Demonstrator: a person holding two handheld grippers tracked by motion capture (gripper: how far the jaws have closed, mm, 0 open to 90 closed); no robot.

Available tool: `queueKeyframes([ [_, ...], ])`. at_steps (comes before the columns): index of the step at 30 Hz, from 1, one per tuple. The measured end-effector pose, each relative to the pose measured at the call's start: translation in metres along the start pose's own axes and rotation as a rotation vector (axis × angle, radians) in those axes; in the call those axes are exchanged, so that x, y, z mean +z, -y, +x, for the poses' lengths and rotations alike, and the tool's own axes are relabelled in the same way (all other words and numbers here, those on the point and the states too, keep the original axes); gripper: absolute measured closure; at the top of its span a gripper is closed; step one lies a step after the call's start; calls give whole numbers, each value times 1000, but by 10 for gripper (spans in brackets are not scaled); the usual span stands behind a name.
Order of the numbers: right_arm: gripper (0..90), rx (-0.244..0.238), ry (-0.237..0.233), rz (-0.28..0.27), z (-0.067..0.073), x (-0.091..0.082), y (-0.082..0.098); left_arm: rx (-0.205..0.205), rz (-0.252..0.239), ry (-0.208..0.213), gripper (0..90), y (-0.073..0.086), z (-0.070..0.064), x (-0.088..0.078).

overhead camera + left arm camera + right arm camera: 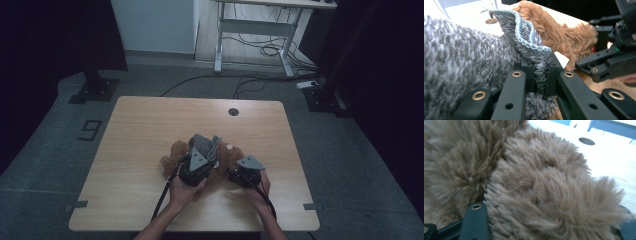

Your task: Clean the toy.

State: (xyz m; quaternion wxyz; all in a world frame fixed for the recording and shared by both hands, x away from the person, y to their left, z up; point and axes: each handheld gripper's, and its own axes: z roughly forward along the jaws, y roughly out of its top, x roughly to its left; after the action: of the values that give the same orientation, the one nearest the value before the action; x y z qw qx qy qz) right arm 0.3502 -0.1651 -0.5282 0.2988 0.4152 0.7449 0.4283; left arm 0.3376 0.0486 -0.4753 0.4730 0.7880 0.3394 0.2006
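Observation:
A brown plush toy [172,155] lies on the wooden table [140,125], near its middle front. A grey knitted garment [202,143] with a light blue edge is draped over the toy. My left gripper [200,159] is shut on a fold of that knit; in the left gripper view the garment's edge [534,47] is pinched between the jaws of the left gripper [540,72]. My right gripper [234,172] is at the toy's right side. In the right gripper view brown fur [544,185] bulges between the jaws of the right gripper [551,225], which press on it.
A round cable hole [233,111] sits near the table's far edge. Behind the table a white desk frame [255,30] stands over loose cables on the floor [270,50]. A black stand base [95,90] is at the far left.

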Motion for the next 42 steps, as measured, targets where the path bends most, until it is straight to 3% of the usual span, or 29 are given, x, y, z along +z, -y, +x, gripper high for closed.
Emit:
queueKeyframes([
  [3, 363, 11, -15, -22, -1, -2, 2, -60, -9, 38, 811, -14, 6, -6],
  [5, 360, 9, -32, -49, -1, -5, 7, -43, -49, 40, 813, -25, 3, -12],
  [7, 353, 12, -43, -61, 0, -10, 12, -38, -50, 69, 813, -37, -3, -11],
  [9, 339, 13, -52, -62, 2, -14, 13, -52, -29, 128, 812, -50, -11, -2],
  [12, 328, 30, -57, -55, 1, -15, 13, -32, 39, 191, 810, -59, -31, 21],
  [14, 319, 45, -62, -54, 0, -15, 13, -13, 94, 205, 806, -55, -42, 36],
  [17, 310, 67, -77, -43, -3, -16, 16, -40, 91, 219, 807, -48, -39, 38],
  [18, 309, 68, -77, -44, -4, -16, 17, -41, 86, 207, 806, -46, -36, 35],
  [20, 308, 76, -69, -37, -3, -17, 16, -24, 98, 136, 807, -39, -26, 24],
  [22, 308, 81, -63, -37, -2, -18, 16, -51, 122, 112, 808, -28, -10, 14],
  [24, 304, 86, -70, -39, -2, -18, 15, -80, 104, 107, 810, -19, 3, 2],
  [28, 306, 76, -55, -41, 1, -18, 14, -110, 19, 33, 813, -4, 26, -35],
  [32, 307, 82, -53, -41, 2, -18, 15, -145, 20, -10, 813, 14, 47, -63],
  [35, 308, 80, -48, -42, 3, -19, 15, -173, 59, -33, 812, 31, 61, -77],
  [39, 313, 82, -44, -44, 2, -18, 16, -216, 112, -43, 811, 51, 73, -81],
  [42, 316, 90, -41, -46, 1, -18, 17, -251, 106, -18, 810, 58, 76, -83],
])
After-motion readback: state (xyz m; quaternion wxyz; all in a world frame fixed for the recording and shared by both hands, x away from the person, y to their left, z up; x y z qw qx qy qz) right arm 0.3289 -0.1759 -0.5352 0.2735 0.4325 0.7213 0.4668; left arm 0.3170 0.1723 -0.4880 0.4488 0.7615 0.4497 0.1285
